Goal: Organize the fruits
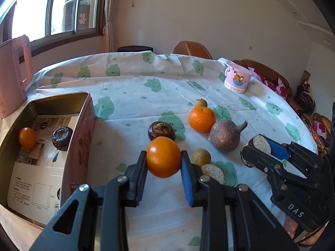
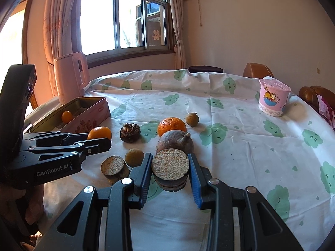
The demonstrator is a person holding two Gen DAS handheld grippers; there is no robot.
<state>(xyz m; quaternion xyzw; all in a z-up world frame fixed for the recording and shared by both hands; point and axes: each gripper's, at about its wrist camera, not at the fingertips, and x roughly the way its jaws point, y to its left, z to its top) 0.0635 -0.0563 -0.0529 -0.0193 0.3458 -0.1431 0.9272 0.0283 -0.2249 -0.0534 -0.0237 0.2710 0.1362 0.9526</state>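
My left gripper (image 1: 163,160) is shut on an orange (image 1: 163,156), held just above the tablecloth; it also shows in the right wrist view (image 2: 99,133). My right gripper (image 2: 170,164) is shut on a round cut slice (image 2: 170,164), seen too in the left wrist view (image 1: 261,144). A pink tin box (image 1: 81,146) at the left holds a small orange (image 1: 27,137) and a dark water chestnut (image 1: 62,135). On the cloth lie another orange (image 1: 201,119), a water chestnut (image 1: 161,130), a brown taro (image 1: 224,135), two small tan fruits (image 1: 201,156) (image 1: 200,103) and a second cut slice (image 1: 213,173).
A pink kettle (image 1: 14,77) stands behind the box at the far left. A pink cartoon cup (image 1: 237,79) stands at the back right. The round table (image 1: 146,79) has a cloud-print cloth. Chairs (image 1: 191,49) ring its far edge.
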